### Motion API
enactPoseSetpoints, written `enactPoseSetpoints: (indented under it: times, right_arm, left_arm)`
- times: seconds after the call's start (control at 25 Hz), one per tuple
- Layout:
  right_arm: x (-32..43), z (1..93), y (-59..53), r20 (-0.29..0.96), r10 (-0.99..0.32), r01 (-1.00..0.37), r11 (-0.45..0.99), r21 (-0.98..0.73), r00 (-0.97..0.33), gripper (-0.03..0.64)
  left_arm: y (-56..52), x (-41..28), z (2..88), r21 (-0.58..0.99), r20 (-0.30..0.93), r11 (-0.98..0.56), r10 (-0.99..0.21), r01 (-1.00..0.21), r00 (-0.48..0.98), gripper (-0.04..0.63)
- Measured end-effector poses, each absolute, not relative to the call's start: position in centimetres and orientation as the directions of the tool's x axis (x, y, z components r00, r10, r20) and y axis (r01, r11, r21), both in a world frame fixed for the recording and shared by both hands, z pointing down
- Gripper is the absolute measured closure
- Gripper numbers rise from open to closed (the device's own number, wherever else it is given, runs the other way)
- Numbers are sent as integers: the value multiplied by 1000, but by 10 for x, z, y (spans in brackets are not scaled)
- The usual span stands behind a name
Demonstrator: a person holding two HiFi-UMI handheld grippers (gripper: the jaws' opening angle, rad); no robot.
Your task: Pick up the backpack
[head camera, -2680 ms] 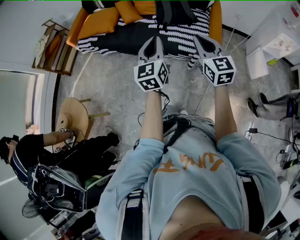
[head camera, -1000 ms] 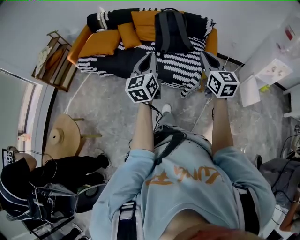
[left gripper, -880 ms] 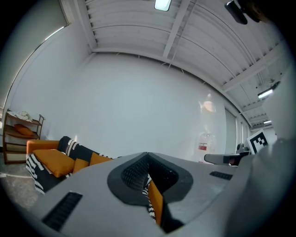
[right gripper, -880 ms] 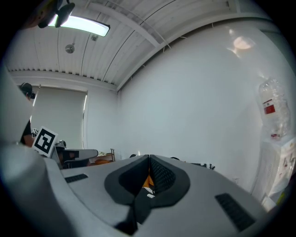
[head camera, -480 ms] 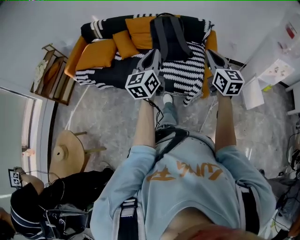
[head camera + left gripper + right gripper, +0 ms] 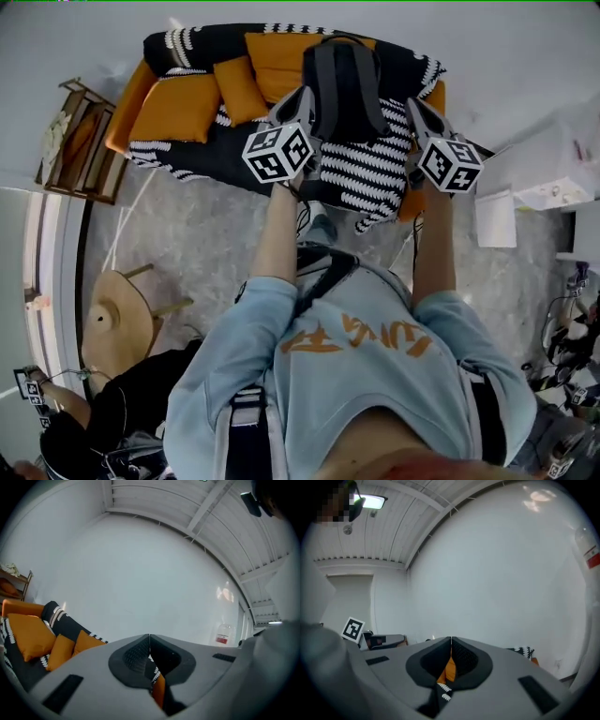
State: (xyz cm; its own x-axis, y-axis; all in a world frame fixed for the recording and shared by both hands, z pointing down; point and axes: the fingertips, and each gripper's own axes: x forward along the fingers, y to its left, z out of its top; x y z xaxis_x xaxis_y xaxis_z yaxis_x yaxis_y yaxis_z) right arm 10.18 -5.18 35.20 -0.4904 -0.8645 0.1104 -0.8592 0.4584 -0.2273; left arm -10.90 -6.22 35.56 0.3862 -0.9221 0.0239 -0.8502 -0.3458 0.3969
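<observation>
A dark grey backpack (image 6: 345,89) stands upright against the back of an orange sofa (image 6: 173,108), on a black-and-white striped blanket (image 6: 361,169). My left gripper (image 6: 302,94) is held out just left of the backpack and my right gripper (image 6: 412,105) just right of it; neither touches it. Both are shut with nothing between the jaws. In the left gripper view the left gripper (image 6: 149,637) faces the white wall, with orange cushions (image 6: 28,634) low at the left. In the right gripper view the right gripper (image 6: 451,640) also faces the wall; the backpack shows in neither gripper view.
A wooden rack (image 6: 67,141) stands left of the sofa. A round wooden stool (image 6: 114,328) and a seated person in black (image 6: 103,427) are at the lower left. White furniture (image 6: 548,173) sits at the right, with cables on the grey floor (image 6: 206,234).
The sofa and backpack have come nearer in the head view. Both grippers, still shut, have gone forward from over the floor to either side of the backpack.
</observation>
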Motion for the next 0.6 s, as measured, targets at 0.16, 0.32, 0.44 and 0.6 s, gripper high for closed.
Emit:
enactPoseSetpoints:
  times: [0.16, 0.32, 0.44, 0.6]
  right_arm:
    - [69, 387, -119, 154, -838, -826, 454, -334, -523, 591]
    - [42, 433, -166, 224, -792, -799, 466, -380, -568, 591]
    - [51, 462, -190, 285, -783, -808, 422, -411, -553, 591]
    - [89, 478, -216, 307, -812, -827, 335, -451, -497, 591]
  left_arm:
    - [-129, -127, 389, 410, 117, -307, -916, -859, 383, 575]
    - [-183, -130, 437, 438, 217, -264, -897, -859, 386, 575]
    - [-210, -129, 467, 456, 280, -230, -880, -860, 383, 575]
    - [-237, -105, 488, 458, 334, -232, -850, -858, 407, 575]
